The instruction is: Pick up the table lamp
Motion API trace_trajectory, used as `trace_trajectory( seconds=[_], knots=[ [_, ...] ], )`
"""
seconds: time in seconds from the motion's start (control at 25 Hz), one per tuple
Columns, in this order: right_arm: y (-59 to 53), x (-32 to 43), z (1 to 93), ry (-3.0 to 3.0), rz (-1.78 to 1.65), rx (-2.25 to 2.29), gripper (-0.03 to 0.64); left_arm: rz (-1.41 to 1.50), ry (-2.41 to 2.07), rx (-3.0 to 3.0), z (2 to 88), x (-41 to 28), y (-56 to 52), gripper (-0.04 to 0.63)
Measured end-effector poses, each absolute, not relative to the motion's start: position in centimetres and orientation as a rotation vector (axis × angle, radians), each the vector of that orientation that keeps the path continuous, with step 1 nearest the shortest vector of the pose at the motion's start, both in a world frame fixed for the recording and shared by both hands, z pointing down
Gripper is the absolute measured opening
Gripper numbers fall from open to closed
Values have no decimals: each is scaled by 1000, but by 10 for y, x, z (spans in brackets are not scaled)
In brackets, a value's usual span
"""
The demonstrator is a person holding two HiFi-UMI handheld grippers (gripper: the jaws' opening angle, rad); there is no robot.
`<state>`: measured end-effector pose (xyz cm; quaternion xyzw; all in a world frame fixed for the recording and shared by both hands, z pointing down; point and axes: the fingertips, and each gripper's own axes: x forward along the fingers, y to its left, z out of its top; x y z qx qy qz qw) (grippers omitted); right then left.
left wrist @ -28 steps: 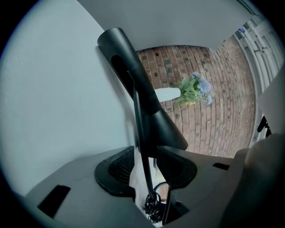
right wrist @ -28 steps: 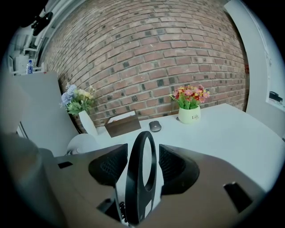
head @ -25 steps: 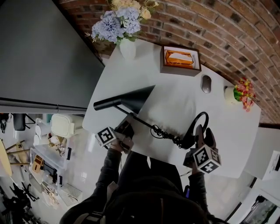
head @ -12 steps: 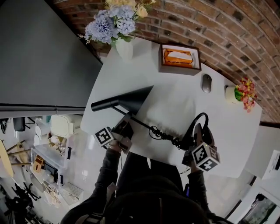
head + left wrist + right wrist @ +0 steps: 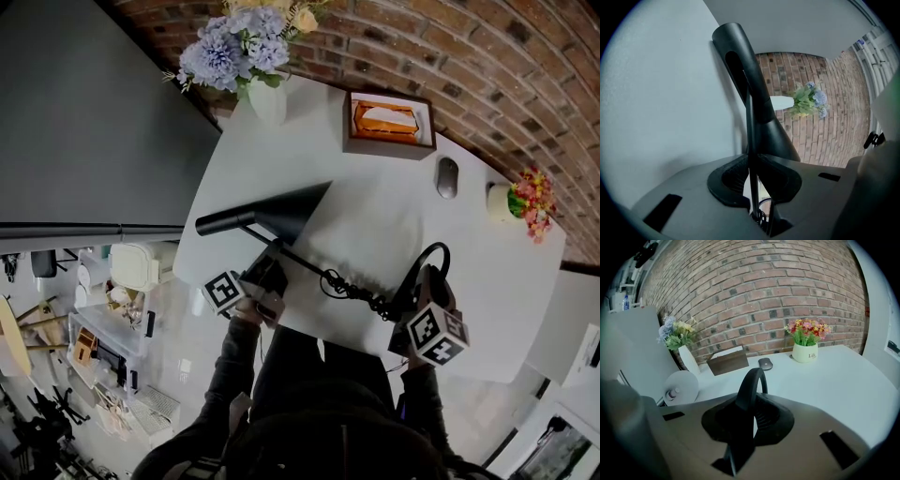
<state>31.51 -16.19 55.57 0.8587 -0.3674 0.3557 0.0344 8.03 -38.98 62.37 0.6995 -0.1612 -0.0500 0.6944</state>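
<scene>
The black table lamp lies on its side on the white table (image 5: 394, 216). Its cone shade (image 5: 281, 211) points left, and a thin stem (image 5: 305, 264) runs to the ring base (image 5: 429, 264) past a coiled cord (image 5: 352, 287). My left gripper (image 5: 272, 261) is at the stem just below the shade, and its jaws are closing. In the left gripper view the stem (image 5: 751, 140) stands between the pads of the left gripper (image 5: 753, 180), which press on it. My right gripper (image 5: 422, 284) is also closing. Its pads clamp the ring base (image 5: 752, 380) at the right gripper's (image 5: 747, 420) tips.
At the back of the table stand a white vase of blue flowers (image 5: 267, 98), a wooden tissue box (image 5: 387, 124), a grey mouse (image 5: 447, 176) and a small pot of red flowers (image 5: 514, 200). A brick wall runs behind. Left of the table's edge, clutter lies on the floor.
Both pairs of jaws have narrowed onto the lamp. The right gripper has sunk slightly at the ring base. The lamp itself lies where it was.
</scene>
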Motion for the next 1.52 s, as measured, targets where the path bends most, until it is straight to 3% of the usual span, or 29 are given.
trace_trajectory(
  seconds=[0.4, 1.52],
  knots=[
    [-167, 315, 554, -1167, 1054, 2605, 11, -135, -355, 1538, 621, 82, -389, 51],
    [-155, 319, 546, -1264, 1067, 2574, 11, -34, -384, 1706, 603, 89, -381, 51]
  ],
)
